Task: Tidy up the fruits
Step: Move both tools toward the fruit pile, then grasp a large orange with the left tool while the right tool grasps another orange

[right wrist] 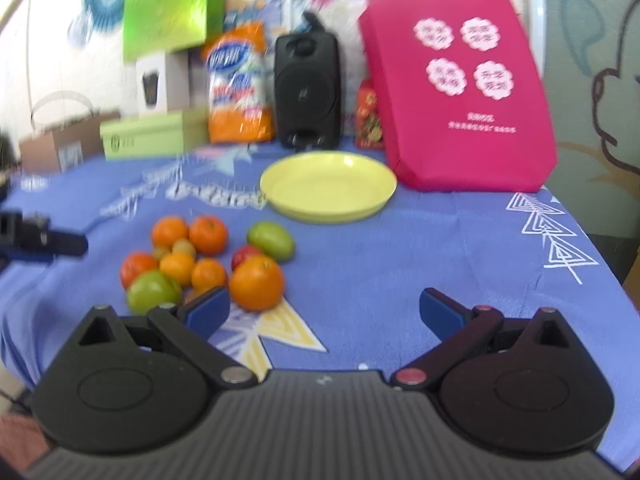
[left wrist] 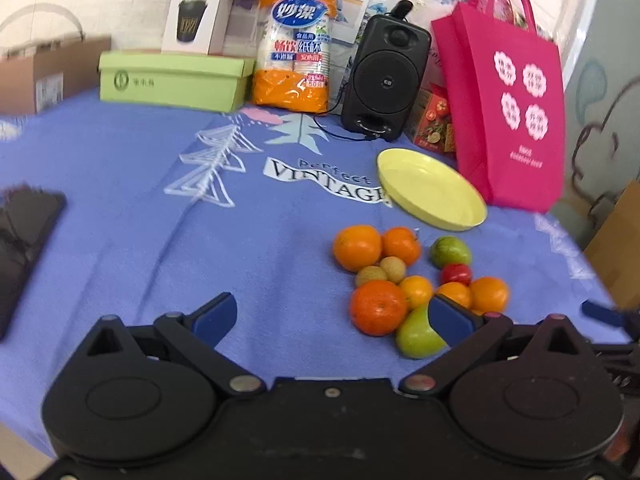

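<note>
A pile of fruit (left wrist: 416, 284) lies on the blue tablecloth: several oranges, two green fruits, a small red one and small tan ones. It also shows in the right wrist view (right wrist: 208, 264). A yellow plate (left wrist: 430, 188) sits empty behind the pile, also in the right wrist view (right wrist: 328, 186). My left gripper (left wrist: 334, 318) is open and empty, its right finger beside a green fruit (left wrist: 416, 336). My right gripper (right wrist: 324, 312) is open and empty, its left finger near a large orange (right wrist: 257, 283).
Along the back stand a pink bag (left wrist: 504, 96), a black speaker (left wrist: 386, 80), an orange pack of paper cups (left wrist: 296, 48) and green boxes (left wrist: 172, 80). A dark object (left wrist: 20, 248) lies at the left. The table edge runs at the right (right wrist: 600, 264).
</note>
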`<act>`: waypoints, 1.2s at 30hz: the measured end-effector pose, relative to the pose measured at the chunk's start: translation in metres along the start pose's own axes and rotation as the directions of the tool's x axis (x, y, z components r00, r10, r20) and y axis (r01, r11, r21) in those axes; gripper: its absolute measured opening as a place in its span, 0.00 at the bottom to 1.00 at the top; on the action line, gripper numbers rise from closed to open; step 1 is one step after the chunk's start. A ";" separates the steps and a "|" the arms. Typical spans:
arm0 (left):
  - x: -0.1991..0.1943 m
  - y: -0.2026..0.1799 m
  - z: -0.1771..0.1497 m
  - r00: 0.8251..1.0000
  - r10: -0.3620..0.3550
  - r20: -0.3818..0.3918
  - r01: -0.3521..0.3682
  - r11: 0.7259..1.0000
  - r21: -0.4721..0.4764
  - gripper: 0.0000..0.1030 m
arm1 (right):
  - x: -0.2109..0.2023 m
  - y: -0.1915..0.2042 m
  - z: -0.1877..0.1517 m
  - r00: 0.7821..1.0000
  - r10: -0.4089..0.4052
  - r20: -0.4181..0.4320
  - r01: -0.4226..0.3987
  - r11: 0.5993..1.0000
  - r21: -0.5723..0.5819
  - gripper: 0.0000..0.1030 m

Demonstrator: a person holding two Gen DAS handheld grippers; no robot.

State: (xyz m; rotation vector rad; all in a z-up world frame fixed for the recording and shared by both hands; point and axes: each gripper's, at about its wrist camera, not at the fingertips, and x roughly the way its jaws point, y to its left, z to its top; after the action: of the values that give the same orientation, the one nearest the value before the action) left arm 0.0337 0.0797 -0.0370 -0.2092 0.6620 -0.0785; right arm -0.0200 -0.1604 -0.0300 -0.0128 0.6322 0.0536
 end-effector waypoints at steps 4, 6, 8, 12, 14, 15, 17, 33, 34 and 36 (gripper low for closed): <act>0.010 -0.018 -0.006 0.994 0.106 0.027 -0.109 0.979 0.169 1.00 | 0.012 0.006 -0.004 0.999 0.003 -0.039 -0.005 0.998 -0.060 1.00; 0.018 -0.021 -0.008 0.996 0.095 0.005 -0.094 0.978 0.188 1.00 | 0.019 0.007 -0.006 0.998 0.015 -0.056 -0.019 0.997 -0.068 1.00; 0.023 -0.023 -0.013 0.996 0.092 -0.008 -0.089 0.979 0.184 1.00 | 0.025 0.008 -0.008 0.997 0.018 -0.071 -0.023 0.997 -0.070 1.00; 0.037 -0.023 -0.018 0.995 0.091 -0.043 -0.081 0.977 0.197 1.00 | 0.030 0.008 -0.011 0.997 0.022 -0.075 -0.029 0.995 -0.093 1.00; 0.045 -0.023 -0.019 0.994 0.097 -0.055 -0.084 0.975 0.206 1.00 | 0.032 0.008 -0.012 0.997 0.024 -0.077 -0.032 0.995 -0.099 1.00; 0.049 -0.024 -0.020 0.993 0.104 -0.058 -0.089 0.972 0.215 1.00 | 0.034 0.007 -0.012 0.996 0.023 -0.081 -0.031 0.995 -0.099 1.00; 0.054 -0.028 -0.024 0.989 0.137 -0.052 -0.120 0.961 0.249 1.00 | 0.038 0.007 -0.014 0.996 0.021 -0.089 -0.030 0.995 -0.097 1.00; 0.080 -0.038 -0.016 0.993 0.111 -0.040 -0.095 0.954 0.285 1.00 | 0.067 0.011 -0.004 0.994 0.071 -0.088 -0.084 0.984 -0.156 1.00; 0.082 -0.037 -0.016 0.993 0.109 -0.036 -0.094 0.954 0.286 1.00 | 0.069 0.012 -0.004 0.994 0.074 -0.086 -0.087 0.983 -0.161 1.00; 0.082 -0.035 -0.016 0.995 0.095 -0.036 -0.081 0.958 0.275 0.98 | 0.073 0.014 -0.003 0.994 0.068 -0.082 -0.080 0.983 -0.163 0.99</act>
State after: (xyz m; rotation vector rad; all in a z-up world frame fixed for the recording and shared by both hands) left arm 0.0887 0.0319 -0.0909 0.0895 0.7005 -0.0888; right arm 0.0359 -0.1432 -0.0755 -0.1532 0.7031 0.1784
